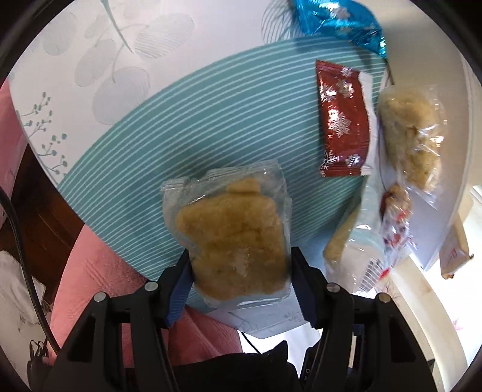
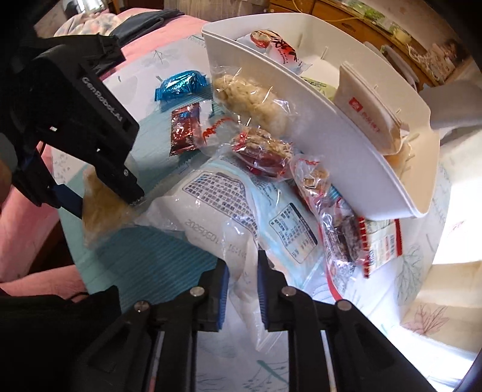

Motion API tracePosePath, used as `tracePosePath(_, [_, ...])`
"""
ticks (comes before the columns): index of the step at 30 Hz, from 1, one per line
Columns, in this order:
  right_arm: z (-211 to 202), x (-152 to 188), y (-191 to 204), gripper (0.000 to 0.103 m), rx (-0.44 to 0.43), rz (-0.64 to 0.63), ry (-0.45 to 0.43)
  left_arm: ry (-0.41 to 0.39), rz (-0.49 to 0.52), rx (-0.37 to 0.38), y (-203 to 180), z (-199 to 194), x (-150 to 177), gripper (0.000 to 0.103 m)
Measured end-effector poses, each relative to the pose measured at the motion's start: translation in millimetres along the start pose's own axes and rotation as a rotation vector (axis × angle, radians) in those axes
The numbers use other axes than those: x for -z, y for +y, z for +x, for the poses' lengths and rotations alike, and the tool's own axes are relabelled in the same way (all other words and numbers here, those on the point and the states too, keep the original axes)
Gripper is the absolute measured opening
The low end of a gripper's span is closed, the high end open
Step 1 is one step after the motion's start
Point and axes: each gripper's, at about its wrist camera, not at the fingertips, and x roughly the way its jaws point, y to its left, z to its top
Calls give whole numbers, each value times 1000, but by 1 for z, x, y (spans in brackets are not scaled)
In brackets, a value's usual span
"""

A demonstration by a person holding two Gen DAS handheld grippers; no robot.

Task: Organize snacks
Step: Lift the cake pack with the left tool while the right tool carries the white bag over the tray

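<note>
My left gripper [image 1: 241, 271] is shut on a clear packet with a tan cake [image 1: 232, 238] inside, held above the teal-striped cloth [image 1: 195, 126]. The right wrist view shows that same gripper [image 2: 105, 202] and tan cake packet [image 2: 102, 211] at the left. My right gripper [image 2: 242, 286] is shut on the near end of a large white and pale-blue packet [image 2: 229, 205] with printed labels. On the cloth lie a red snowflake wrapper [image 1: 343, 120], a blue foil packet [image 1: 340, 21] and a clear bag of pale puffed snack [image 1: 406, 135].
A white plastic bin [image 2: 346, 150] stands at the right in the right wrist view, with several packets inside. Several red-and-clear snack bags [image 2: 262, 150] lie against its near wall. Pink bedding [image 1: 99, 271] borders the cloth at the left.
</note>
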Motion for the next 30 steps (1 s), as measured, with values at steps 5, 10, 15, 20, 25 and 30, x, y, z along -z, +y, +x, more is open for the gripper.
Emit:
tracePosePath(5, [-14,-2,-3,13,-79,101,-9,-20,54,3,-1,-20,6,59])
tracePosePath(10, [-30,-6,5,12,-160,201,-5,-21,120,-8,-10,-34,11,59])
tracePosePath(15, [-40,-4,2,12,-211,312,-5,-41,230,-52,-31,-60,8,59])
tracePosePath(20, [-51,-13,8,12,-260,376,-10,-59,341,-67,-47,-96,7,59])
tracePosePath(25, [-78,-31,14,12,-303,406,-58,-88,461,-78,-70,-144,5,59])
tracePosePath(30, [-109,-54,15,12,-319,435,-149,-127,568,-86,-83,-181,6,59])
